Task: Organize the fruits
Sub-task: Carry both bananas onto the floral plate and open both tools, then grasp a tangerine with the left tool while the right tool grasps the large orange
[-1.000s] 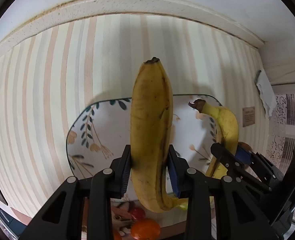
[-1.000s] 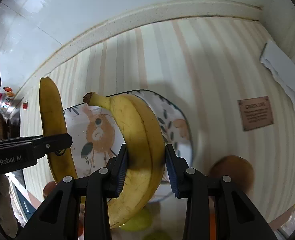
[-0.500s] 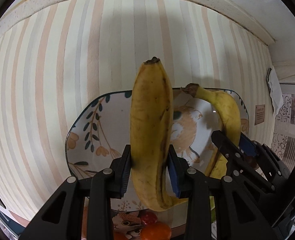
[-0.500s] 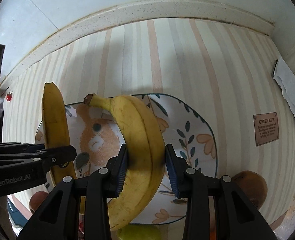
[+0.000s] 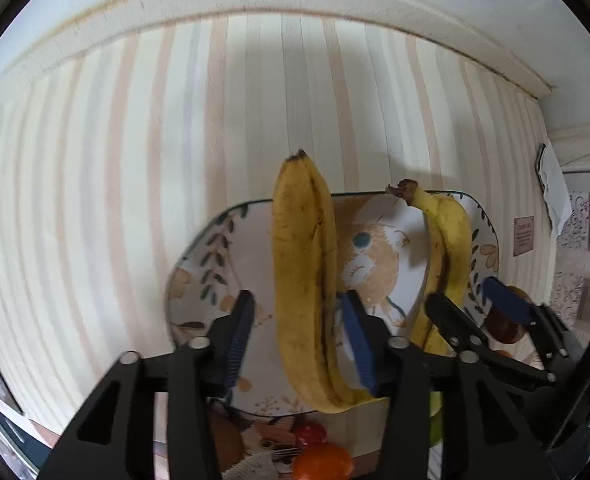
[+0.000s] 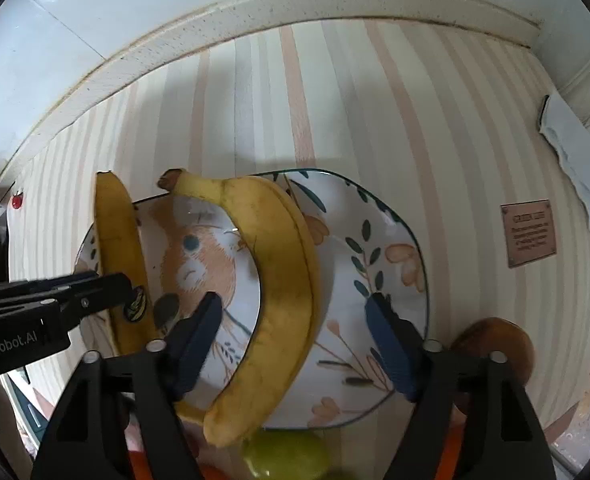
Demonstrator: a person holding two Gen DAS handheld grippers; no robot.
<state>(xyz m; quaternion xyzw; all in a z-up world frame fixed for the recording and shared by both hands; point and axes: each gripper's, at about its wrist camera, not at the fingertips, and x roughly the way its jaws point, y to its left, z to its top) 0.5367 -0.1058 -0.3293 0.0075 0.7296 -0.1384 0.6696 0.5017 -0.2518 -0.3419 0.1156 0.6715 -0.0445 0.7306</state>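
Observation:
A flowered plate lies on the striped tablecloth under both grippers. A spotted yellow banana rests over the plate between the fingers of my left gripper. Its jaws are opening: the left pad stands clear of the banana and the right pad is close beside it. A second, curved banana lies on the plate between the fingers of my right gripper. Those jaws are opening too, with wide gaps on both sides of the fruit.
A brown round fruit sits right of the plate. Below the plate lie a green fruit, a red one and an orange one. A brown label and white cloth lie far right. A wall ledge bounds the back.
Both grippers have gone from shut on their bananas to open. The bananas have dropped away from the pads onto the plate, and the curved one has tilted.

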